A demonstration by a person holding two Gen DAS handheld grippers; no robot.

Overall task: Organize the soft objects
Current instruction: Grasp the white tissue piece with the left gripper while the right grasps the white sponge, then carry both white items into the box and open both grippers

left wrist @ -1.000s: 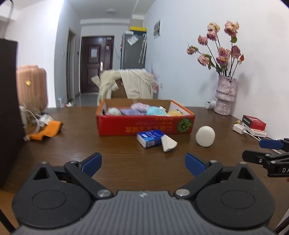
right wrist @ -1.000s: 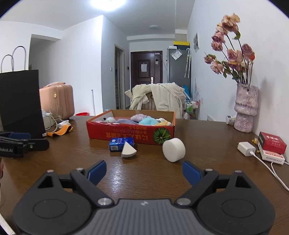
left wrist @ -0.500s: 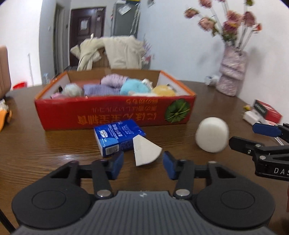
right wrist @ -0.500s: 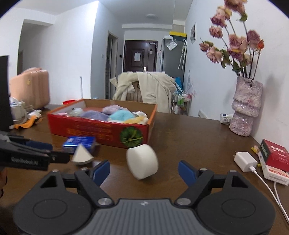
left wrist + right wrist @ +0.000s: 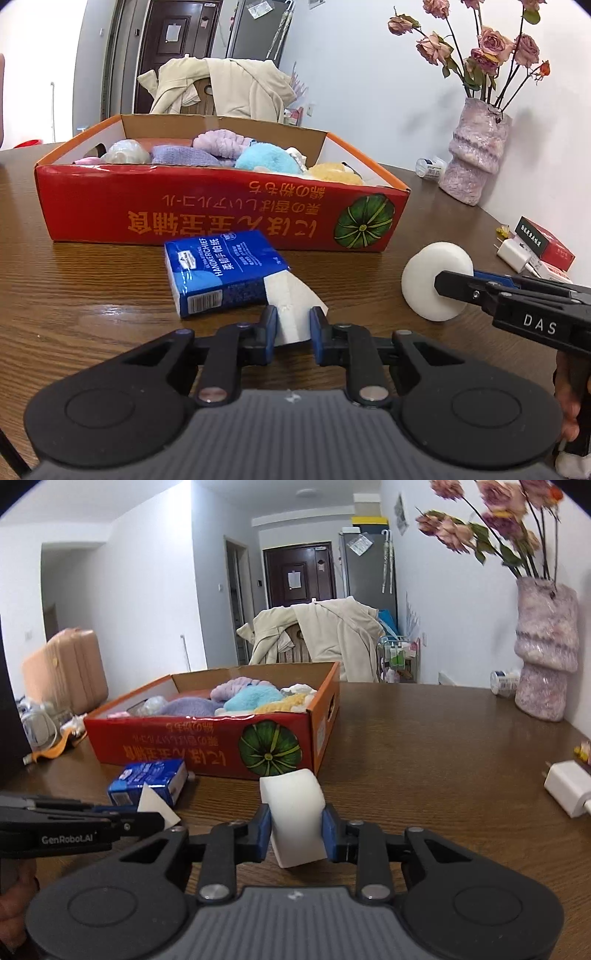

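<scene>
A white wedge sponge [image 5: 291, 295] lies on the brown table against a blue tissue pack [image 5: 221, 266]. My left gripper [image 5: 292, 325] is closing, and both blue pads press on the wedge's near end. A white round sponge [image 5: 291, 805] stands on edge before the red cardboard box [image 5: 166, 742]. My right gripper [image 5: 295, 829] is closing too, its pads squeezing the round sponge's flat sides. The box [image 5: 110, 206] holds several plush and towel pieces, among them a light-blue plush [image 5: 262, 158]. In the left wrist view, the right gripper's fingers [image 5: 480, 291] reach the round sponge [image 5: 428, 280] from the right.
A pink vase [image 5: 476, 158] with dried roses stands at the far right by the wall, with a white charger [image 5: 513, 254] and a small red carton [image 5: 546, 240] nearer. Behind the table is a chair draped with a cream coat [image 5: 221, 85]. A pink suitcase [image 5: 66, 672] stands at left.
Both grippers moved forward and down toward the table. The left jaws went from wide open to pinching the wedge. The right jaws closed in on the round sponge.
</scene>
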